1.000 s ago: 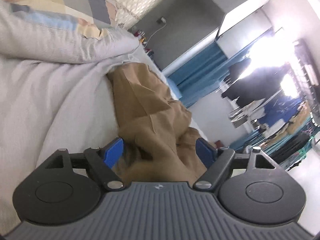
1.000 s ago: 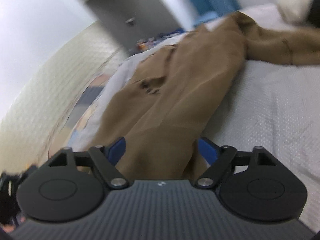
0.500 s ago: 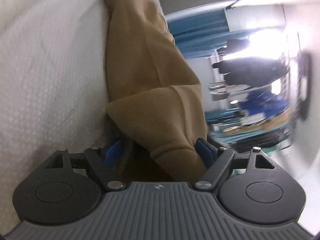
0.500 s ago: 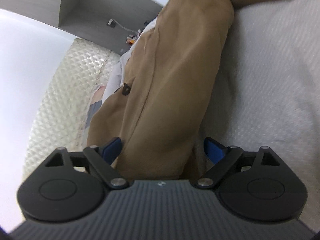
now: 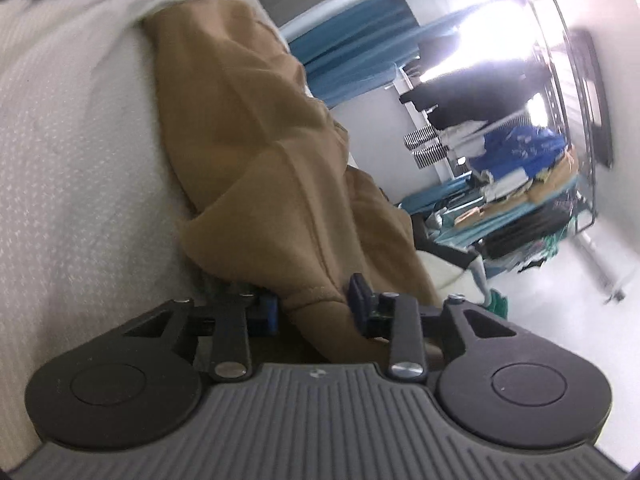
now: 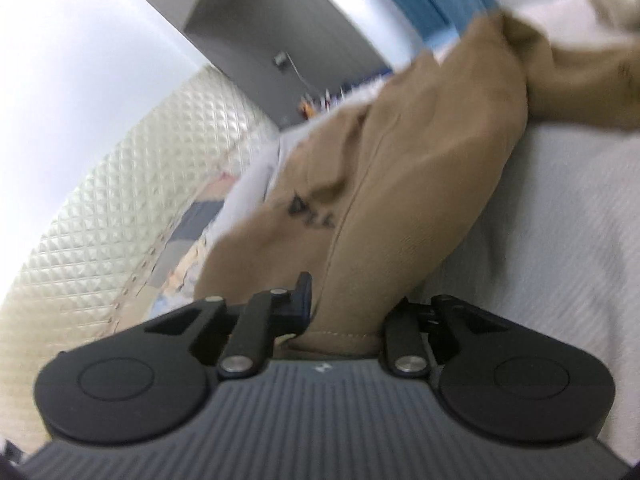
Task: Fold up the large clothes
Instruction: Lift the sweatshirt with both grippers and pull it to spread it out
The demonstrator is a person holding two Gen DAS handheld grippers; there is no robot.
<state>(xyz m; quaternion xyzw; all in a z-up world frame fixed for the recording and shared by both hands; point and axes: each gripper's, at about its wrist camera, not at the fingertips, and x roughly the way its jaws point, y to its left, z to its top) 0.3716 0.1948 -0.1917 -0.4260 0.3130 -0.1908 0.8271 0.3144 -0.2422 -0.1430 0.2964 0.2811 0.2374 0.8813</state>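
Observation:
A tan garment (image 5: 248, 152) lies in a long rumpled strip on the white bedspread (image 5: 72, 168). My left gripper (image 5: 314, 306) is closing its jaws, and the blue pads press on the hemmed end of the cloth from both sides. In the right wrist view the same tan garment (image 6: 408, 184) shows dark lettering and runs away toward the upper right. My right gripper (image 6: 348, 316) is closing too, with a stitched hem bunched between its fingers. Cloth hides its right fingertip.
A quilted cream headboard (image 6: 120, 184) and a patterned pillow (image 6: 200, 232) lie at the left of the right wrist view. Past the bed edge are a blue curtain (image 5: 344, 48), a crowded clothes rack (image 5: 520, 168) and pale floor (image 5: 560, 300).
Both grippers went from wide open around the cloth to closed in on its hem. The left gripper dropped closer to the bed and the garment's end.

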